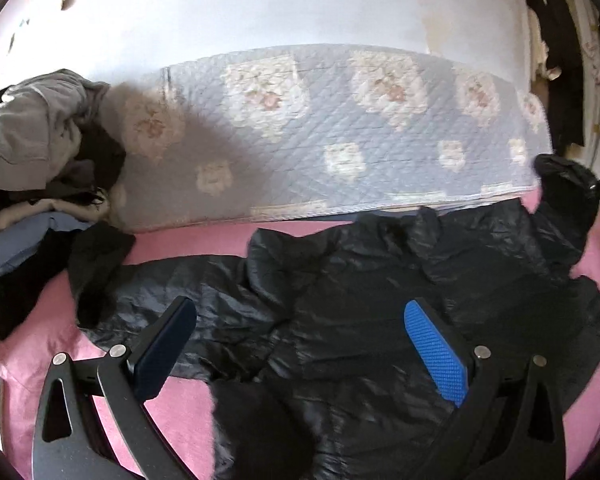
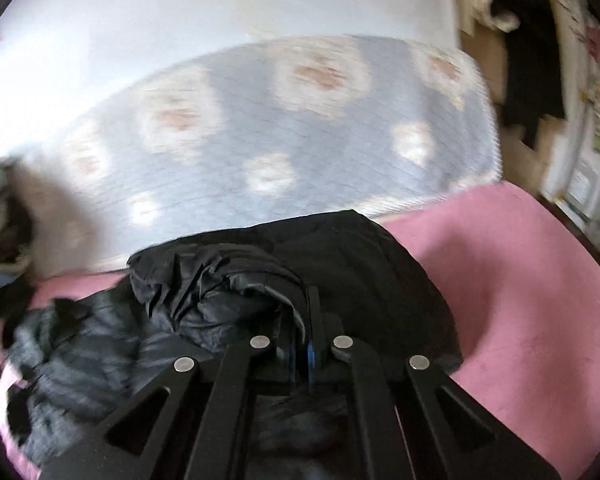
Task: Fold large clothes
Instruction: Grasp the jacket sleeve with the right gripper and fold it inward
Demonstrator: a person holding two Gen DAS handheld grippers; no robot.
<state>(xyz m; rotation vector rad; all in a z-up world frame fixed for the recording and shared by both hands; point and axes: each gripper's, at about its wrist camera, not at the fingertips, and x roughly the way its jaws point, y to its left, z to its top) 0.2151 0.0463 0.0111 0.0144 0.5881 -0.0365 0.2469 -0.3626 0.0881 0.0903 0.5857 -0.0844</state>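
Pink bed sheet under a black puffer jacket, spread ahead of both sets of fingers, mid-fold.

Jacket body flat beneath and between the fingers of the left gripper, which is spread wide and holding nothing; one sleeve raised beyond the blue-padded finger, pinched in the right gripper, whose fingers are pressed together on bunched black fabric. Step in hand, by judgement: carrying that sleeve inward across the body. Next move: laying the sleeve flat over the chest, releasing, then taking up the opposite sleeve, beyond the dark-padded finger. Farther ahead of the fingers, a folded floral quilt against a pale wall; off past the dark-padded finger, a pile of other clothes.
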